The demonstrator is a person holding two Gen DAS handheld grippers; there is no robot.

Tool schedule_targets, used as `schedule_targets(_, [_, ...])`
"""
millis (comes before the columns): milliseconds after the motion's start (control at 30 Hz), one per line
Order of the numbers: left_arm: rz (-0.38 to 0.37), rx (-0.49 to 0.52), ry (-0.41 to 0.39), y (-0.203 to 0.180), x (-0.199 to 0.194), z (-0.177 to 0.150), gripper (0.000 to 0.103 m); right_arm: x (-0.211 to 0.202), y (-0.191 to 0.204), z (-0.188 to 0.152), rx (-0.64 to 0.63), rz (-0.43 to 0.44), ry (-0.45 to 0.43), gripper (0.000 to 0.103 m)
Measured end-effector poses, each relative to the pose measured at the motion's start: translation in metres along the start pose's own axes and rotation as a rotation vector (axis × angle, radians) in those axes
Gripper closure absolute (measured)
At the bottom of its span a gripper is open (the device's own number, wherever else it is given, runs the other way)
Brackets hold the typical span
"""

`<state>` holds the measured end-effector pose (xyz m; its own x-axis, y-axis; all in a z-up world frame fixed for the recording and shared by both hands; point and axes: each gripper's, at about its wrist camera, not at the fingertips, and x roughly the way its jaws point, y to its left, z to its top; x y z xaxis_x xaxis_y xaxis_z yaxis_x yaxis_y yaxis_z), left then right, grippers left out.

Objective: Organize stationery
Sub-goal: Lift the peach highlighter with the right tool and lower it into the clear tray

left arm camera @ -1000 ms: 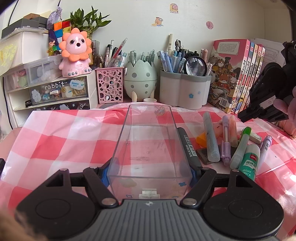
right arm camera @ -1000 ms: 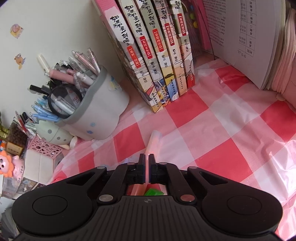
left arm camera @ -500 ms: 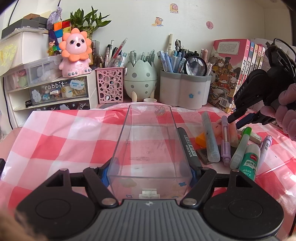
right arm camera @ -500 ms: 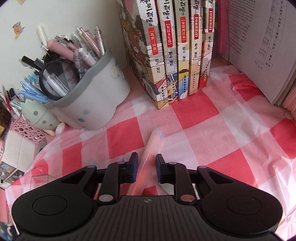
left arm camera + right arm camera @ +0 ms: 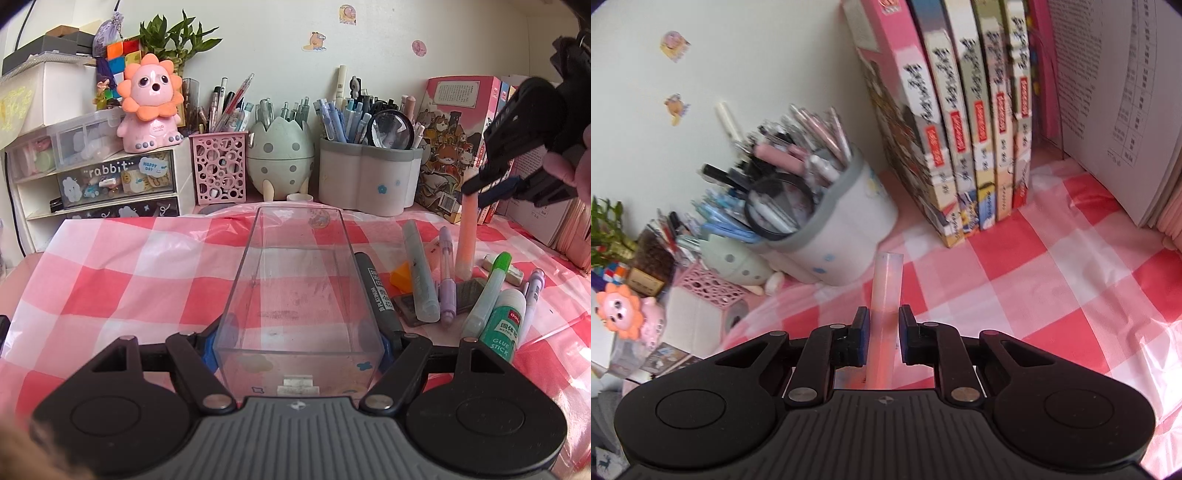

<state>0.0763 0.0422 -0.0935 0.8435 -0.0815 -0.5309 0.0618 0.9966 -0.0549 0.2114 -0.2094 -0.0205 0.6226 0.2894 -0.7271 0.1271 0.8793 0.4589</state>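
My left tool [image 5: 297, 343] is clamped on the near end of the clear box [image 5: 299, 258]. I pin it flat on the surface [image 5: 129, 266] so that it won't slide while I load it. It is empty. The black marker [image 5: 376, 291] lies just beside its right wall, and the glue stick [image 5: 504, 325] and other loose pens lie further right, within easy reach. My right tool [image 5: 884, 325] has just been closing and grips the peach pen [image 5: 466, 236] between its pads. The pen hangs nearly upright over the pile. I can't tell whether its lower end is clear of the pile.
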Motion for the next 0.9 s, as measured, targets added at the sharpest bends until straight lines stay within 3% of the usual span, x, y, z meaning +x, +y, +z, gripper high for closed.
schedule_targets(267, [0.000, 0.000, 0.000, 0.000, 0.000, 0.000, 0.054, -0.026, 0.020, 0.005, -0.046, 0.076, -0.047, 0.090])
schedule_targets(467, [0.000, 0.000, 0.000, 0.000, 0.000, 0.000, 0.054, -0.040, 0.046, 0.000, -0.124, 0.164, -0.030, 0.091])
schedule_targets(700, [0.000, 0.000, 0.000, 0.000, 0.000, 0.000, 0.054, -0.041, 0.079, -0.014, -0.228, 0.249, 0.042, 0.091])
schedule_targets(900, [0.000, 0.000, 0.000, 0.000, 0.000, 0.000, 0.054, -0.022, 0.108, -0.034, -0.321, 0.281, 0.179, 0.091])
